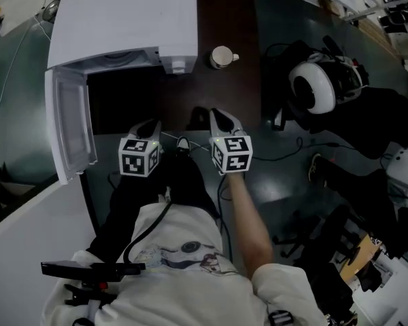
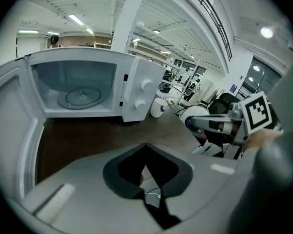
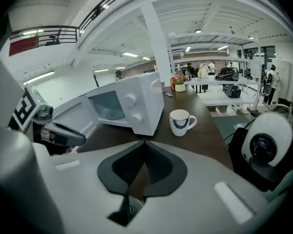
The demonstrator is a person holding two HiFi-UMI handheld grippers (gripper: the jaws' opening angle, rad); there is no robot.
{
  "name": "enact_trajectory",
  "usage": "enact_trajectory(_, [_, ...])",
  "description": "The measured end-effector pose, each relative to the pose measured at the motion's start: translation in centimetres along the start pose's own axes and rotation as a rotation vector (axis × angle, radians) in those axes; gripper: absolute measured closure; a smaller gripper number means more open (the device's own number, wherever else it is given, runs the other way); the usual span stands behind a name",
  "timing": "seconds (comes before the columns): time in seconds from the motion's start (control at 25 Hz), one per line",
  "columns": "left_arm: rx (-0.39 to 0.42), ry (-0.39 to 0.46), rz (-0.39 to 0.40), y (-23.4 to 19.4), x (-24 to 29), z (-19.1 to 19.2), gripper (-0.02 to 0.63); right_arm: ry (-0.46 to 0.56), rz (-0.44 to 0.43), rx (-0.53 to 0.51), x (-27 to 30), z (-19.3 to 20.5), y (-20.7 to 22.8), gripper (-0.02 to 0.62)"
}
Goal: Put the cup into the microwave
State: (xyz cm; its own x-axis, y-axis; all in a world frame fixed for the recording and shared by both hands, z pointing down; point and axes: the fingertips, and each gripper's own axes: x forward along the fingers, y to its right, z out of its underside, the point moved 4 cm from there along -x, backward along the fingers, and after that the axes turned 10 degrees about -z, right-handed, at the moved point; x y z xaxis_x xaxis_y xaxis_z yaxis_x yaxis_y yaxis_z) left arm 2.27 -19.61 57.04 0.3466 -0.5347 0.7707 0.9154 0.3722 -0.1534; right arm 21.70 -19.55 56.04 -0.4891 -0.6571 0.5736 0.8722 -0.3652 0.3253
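Note:
A white cup (image 1: pixel 222 57) with a blue mark stands on the dark brown table (image 1: pixel 230 12), just right of the white microwave (image 1: pixel 122 19). The microwave door (image 1: pixel 68 124) hangs open to the left, and the glass turntable (image 2: pixel 82 97) inside is bare. Both grippers hover at the table's near edge, short of the cup. My left gripper (image 1: pixel 149 125) is shut and holds nothing; it faces the open cavity (image 2: pixel 75 87). My right gripper (image 1: pixel 217 115) is shut too and empty. The right gripper view has the cup (image 3: pixel 181 122) ahead and slightly right, beside the microwave (image 3: pixel 136 104).
A white and black headset (image 1: pixel 314 85) lies on dark gear to the right of the table, close to my right gripper (image 3: pixel 145 144). Cables trail over the floor (image 1: pixel 292 156). The person's legs and torso (image 1: pixel 183 250) fill the lower middle.

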Motion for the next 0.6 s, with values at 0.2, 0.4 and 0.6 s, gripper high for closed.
enact_trajectory(0.2, [0.016,-0.077,0.01,0.8,1.0,1.3,0.606,-0.008,0.053,-0.013,2.1,-0.5,4.6,0.594])
enact_trajectory(0.4, [0.032,-0.072,0.005,1.6,2.7,2.2,0.606,-0.003,0.146,-0.025,4.9,-0.6,12.6,0.592])
enact_trajectory(0.6, [0.031,-0.093,-0.01,0.8,2.3,3.2,0.606,0.009,0.187,-0.03,7.1,-2.0,17.2,0.583])
